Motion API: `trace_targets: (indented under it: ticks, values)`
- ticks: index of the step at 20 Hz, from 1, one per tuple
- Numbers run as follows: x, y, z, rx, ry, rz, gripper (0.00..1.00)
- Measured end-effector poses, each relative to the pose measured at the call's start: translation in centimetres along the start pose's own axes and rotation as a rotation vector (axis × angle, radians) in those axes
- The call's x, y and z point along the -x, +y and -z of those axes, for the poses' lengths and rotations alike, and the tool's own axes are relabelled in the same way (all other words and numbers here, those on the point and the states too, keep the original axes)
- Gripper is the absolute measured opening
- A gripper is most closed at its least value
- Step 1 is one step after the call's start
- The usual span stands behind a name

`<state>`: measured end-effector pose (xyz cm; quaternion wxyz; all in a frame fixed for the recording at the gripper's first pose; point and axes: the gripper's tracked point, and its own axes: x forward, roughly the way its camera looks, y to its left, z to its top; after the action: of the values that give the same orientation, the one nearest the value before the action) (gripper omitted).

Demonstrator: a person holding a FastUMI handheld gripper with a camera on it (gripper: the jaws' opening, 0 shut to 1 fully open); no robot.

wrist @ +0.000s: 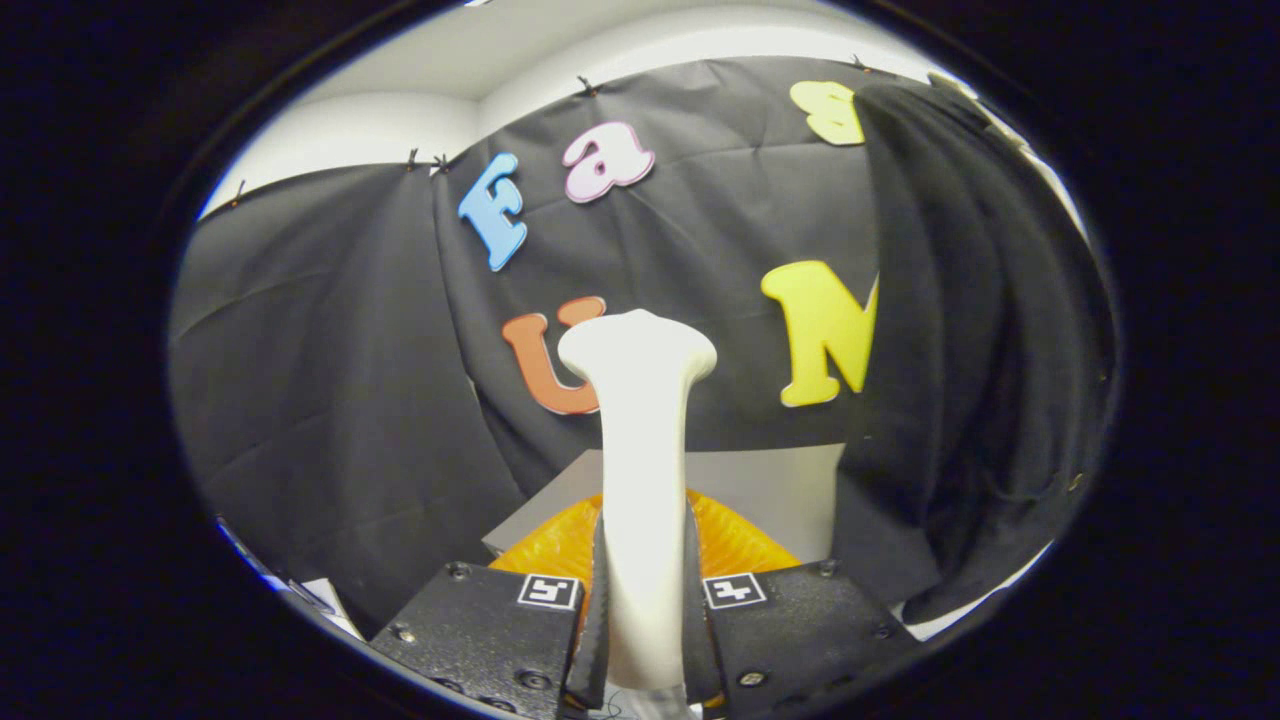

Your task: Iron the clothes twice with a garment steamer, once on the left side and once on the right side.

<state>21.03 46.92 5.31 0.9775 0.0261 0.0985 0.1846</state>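
A white garment steamer (640, 440) stands upright between my two black fingers, its flared head rising well beyond them. My gripper (645, 625) is shut on the steamer's handle, with both pads pressed against its sides. A dark garment (970, 350) hangs to the right of the steamer, draped from high up down to near the table. The steamer's head is apart from the cloth, left of its edge.
An orange ribbed object (740, 545) lies just beyond my fingers, under the steamer. A grey tabletop (770, 490) runs behind it to the booth's black wall. Something pale (325, 598) sits low at the left.
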Motion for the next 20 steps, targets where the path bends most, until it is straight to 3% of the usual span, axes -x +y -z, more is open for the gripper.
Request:
trace_targets:
  ticks: [3,6,10,20]
  values:
    - [4.7,-3.1,-2.2,0.003,-0.059,0.043,0.32]
    - [8.5,-6.5,-4.4,0.019,-0.14,0.142,0.32]
    - [14.1,-9.5,-8.0,0.042,-0.24,0.181,0.32]
    - [18.1,-19.2,-15.1,0.126,-0.462,0.293,0.32]
